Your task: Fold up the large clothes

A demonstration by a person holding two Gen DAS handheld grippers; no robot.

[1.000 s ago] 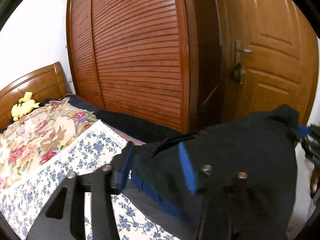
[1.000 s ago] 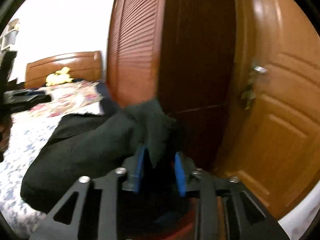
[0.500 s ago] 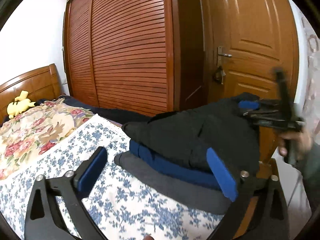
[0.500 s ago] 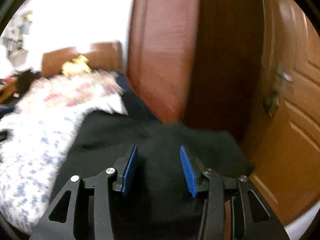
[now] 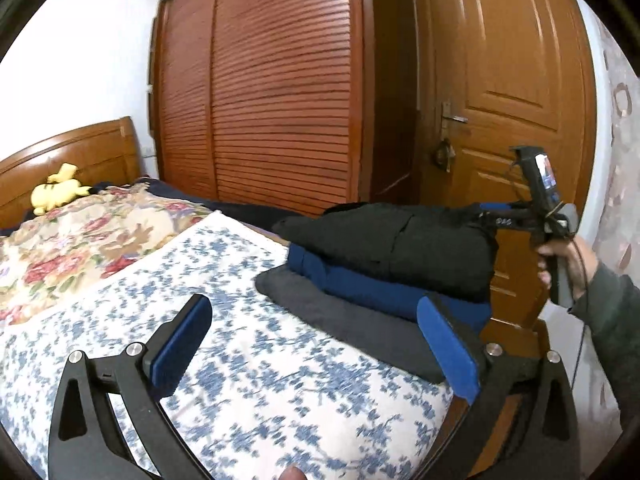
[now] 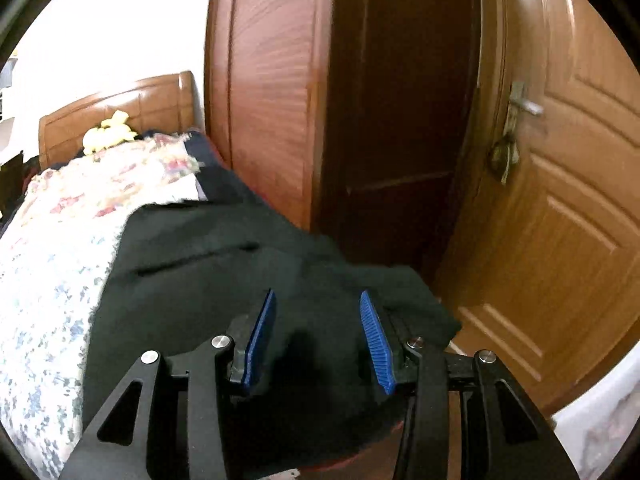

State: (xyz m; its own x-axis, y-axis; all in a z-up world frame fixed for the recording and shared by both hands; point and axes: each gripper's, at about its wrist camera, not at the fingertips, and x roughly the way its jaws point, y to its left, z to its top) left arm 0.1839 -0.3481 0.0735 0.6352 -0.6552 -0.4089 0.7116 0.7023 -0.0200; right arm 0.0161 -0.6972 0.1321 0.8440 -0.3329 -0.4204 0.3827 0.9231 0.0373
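Note:
A folded black garment (image 5: 392, 240) tops a pile at the foot of the bed, lying on a folded blue garment (image 5: 360, 284) and a grey one (image 5: 352, 328). My left gripper (image 5: 314, 308) stands wide open in front of the pile, over the blue-flowered sheet (image 5: 240, 360), with nothing between its pads. In the left wrist view my right gripper (image 5: 486, 210) hovers at the pile's right end, held by a person's hand (image 5: 568, 256). In its own view the right gripper (image 6: 318, 298) is open just above the black garment (image 6: 200, 272), its pads not pressing the cloth.
A slatted wooden wardrobe (image 5: 280, 100) and a wooden door (image 5: 508, 80) stand behind the bed. A flowered quilt (image 5: 80, 240) and a yellow plush toy (image 5: 60, 192) lie near the headboard (image 5: 80, 148). The wooden footboard (image 5: 516, 332) sits below the pile.
Both grippers let go of the black garment, which now rests on the pile. The left gripper opened wide and drew back over the sheet. The right gripper opened and rose.

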